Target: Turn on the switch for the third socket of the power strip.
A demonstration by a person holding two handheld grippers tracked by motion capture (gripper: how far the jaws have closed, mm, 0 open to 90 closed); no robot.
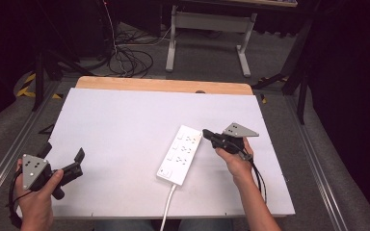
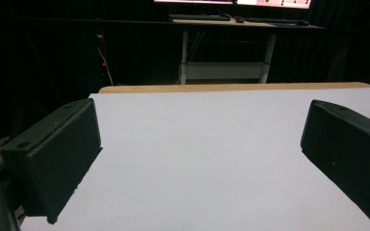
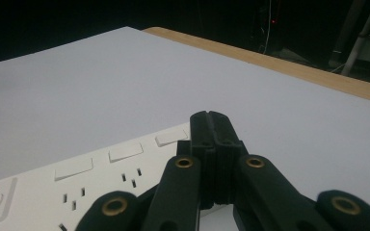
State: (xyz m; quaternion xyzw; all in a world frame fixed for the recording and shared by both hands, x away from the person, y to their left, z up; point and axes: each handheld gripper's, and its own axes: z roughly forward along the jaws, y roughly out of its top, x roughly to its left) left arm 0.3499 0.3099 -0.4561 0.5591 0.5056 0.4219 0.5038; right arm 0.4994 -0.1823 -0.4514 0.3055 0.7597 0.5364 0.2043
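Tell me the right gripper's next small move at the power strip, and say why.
Probably ease the right gripper down onto the power strip. Its jaws are shut with nothing between them, poised at the strip's far end, seemingly above it. The left gripper waits open, well apart.

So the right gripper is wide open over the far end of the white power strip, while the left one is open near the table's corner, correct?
Not quite: the right gripper is shut, its jaws pressed together over the power strip, as the right gripper view shows. The left gripper is indeed open.

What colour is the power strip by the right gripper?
White, cable too; the power strip shows best in the high view.
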